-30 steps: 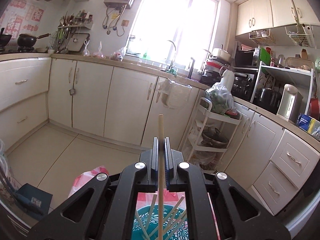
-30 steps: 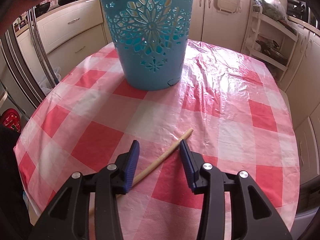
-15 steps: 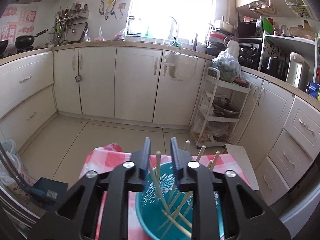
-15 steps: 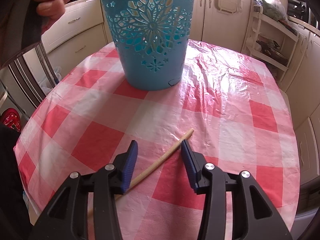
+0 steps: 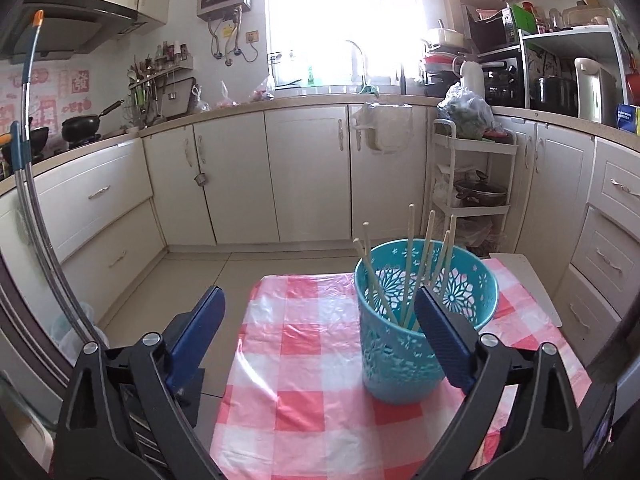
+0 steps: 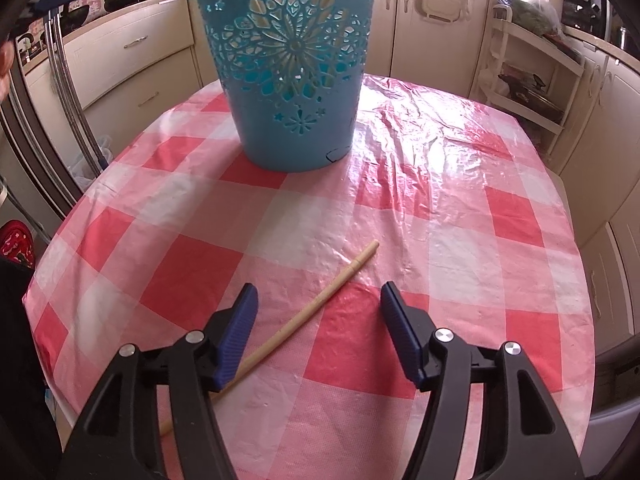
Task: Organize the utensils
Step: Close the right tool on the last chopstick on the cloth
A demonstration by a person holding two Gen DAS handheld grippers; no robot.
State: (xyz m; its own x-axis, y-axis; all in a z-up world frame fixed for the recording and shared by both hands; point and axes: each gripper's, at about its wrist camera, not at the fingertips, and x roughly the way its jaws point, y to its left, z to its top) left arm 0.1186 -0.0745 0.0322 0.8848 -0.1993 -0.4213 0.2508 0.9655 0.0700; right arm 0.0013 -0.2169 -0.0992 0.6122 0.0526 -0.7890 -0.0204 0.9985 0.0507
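Note:
A teal cut-out basket [image 5: 404, 356] stands on the red-and-white checked tablecloth [image 5: 304, 392] and holds several wooden chopsticks [image 5: 409, 264] upright. My left gripper [image 5: 320, 322] is wide open and empty, up and back to the left of the basket. The basket [image 6: 288, 64] also shows at the far side of the table in the right wrist view. One wooden chopstick [image 6: 304, 316] lies on the cloth [image 6: 460, 240], running diagonally between the fingers of my right gripper [image 6: 318, 330], which is open just above it.
Cream kitchen cabinets [image 5: 304, 176] run behind the table, with a white wire trolley [image 5: 472, 184] at the right. Metal poles [image 5: 36, 216] stand at the left. The table's round edge [image 6: 576, 320] drops off to the right.
My left gripper opened, dropped its chopstick into the basket, then drew back and to the left, opening wider. My right gripper opened a little wider over the lying chopstick.

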